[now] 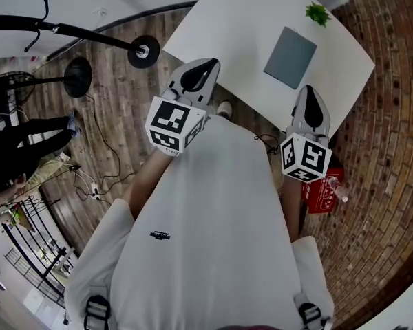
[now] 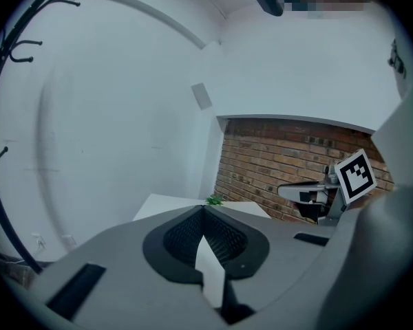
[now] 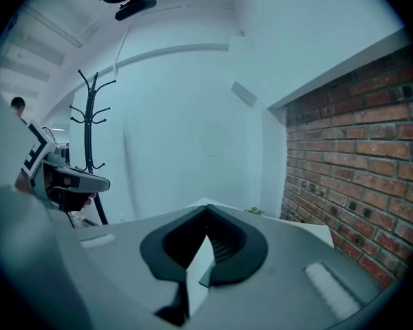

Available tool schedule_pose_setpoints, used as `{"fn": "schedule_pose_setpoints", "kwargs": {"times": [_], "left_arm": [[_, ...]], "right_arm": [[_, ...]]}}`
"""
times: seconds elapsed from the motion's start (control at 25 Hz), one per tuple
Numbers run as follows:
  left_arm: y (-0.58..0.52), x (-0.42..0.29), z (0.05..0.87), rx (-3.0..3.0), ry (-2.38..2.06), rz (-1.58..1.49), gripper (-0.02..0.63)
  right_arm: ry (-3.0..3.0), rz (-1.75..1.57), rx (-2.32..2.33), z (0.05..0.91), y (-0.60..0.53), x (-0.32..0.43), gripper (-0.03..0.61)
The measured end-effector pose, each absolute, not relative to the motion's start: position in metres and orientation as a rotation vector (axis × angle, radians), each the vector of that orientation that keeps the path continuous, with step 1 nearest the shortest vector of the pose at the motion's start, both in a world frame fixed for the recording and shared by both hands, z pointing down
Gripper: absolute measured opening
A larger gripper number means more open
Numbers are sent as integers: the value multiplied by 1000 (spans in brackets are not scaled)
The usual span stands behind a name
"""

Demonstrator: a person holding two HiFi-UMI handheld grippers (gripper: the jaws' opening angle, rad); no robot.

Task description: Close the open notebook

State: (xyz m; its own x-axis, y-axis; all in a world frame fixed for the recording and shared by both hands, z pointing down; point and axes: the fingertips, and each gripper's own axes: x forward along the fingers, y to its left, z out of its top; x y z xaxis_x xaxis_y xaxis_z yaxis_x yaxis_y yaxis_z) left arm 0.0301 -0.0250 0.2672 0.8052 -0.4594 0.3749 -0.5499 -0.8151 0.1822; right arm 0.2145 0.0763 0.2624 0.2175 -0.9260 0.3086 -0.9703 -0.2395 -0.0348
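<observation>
A grey-blue notebook (image 1: 290, 57) lies flat on the white table (image 1: 241, 19), showing one plain face, with a small green plant (image 1: 317, 12) beyond it. My left gripper (image 1: 208, 63) hovers at the table's near left edge, jaws shut with nothing between them. My right gripper (image 1: 310, 89) is held just short of the notebook's near corner, also shut and empty. In the left gripper view the closed left gripper (image 2: 205, 210) points at the plant (image 2: 214, 200), with the right gripper (image 2: 296, 191) off to its side. The right gripper view shows the right gripper (image 3: 206, 208) closed; the notebook is hidden there.
A black coat stand (image 1: 76, 33) and a round stand base (image 1: 77, 76) are on the wooden floor at the left, with cables nearby. A person in black (image 1: 20, 143) is at the far left. A red box (image 1: 322, 194) lies by the brick wall on the right.
</observation>
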Motion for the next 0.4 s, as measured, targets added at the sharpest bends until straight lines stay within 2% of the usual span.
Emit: {"fn": "schedule_pose_setpoints", "kwargs": {"times": [0.4], "left_arm": [[-22,34,271,2701,-778,479,9]], "right_arm": [[-1814,420,2317,269,75,220,9]]}}
